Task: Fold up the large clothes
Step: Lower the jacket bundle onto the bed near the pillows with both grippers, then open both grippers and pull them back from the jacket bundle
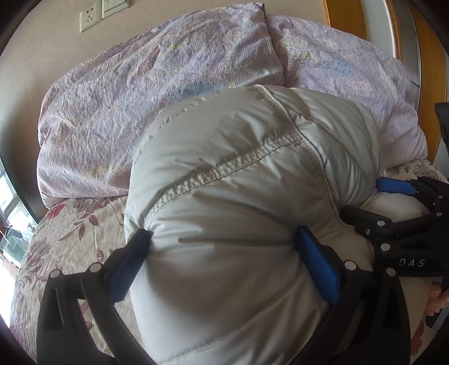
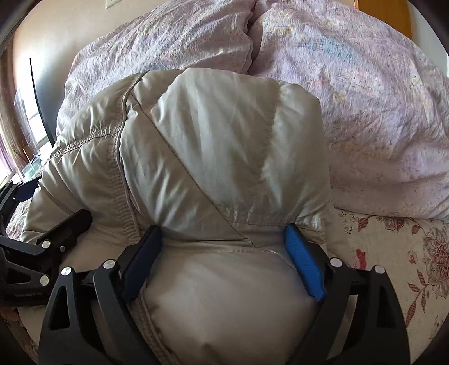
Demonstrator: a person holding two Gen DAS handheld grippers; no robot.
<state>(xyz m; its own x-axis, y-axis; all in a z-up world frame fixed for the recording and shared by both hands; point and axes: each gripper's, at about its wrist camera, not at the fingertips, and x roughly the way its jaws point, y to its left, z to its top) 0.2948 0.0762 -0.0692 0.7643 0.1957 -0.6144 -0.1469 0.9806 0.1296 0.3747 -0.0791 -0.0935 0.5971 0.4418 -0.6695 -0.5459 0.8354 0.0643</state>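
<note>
Puffy white jacket (image 1: 230,196) is seen bundled between the fingers of both grippers, resting on the floral sheet (image 1: 70,233) ahead of the lilac quilt (image 1: 140,84). The left gripper (image 1: 221,247) is spread wide, its pads denting the padding on either side, so a broad grip on the jacket is shown. The right gripper (image 2: 224,241) is likewise clamped across a thick fold, blue pad (image 2: 303,264) pressed into the fabric. Slippage is judged the main risk: slick, air-filled cloth may be squeezed out from between the pads, and the fold would spring apart. A wall socket (image 1: 89,17) beyond the fingertips is shown only in the left view; the diagonal seam (image 2: 196,179) ahead of the fingers is shown clearly only in the right view.
</note>
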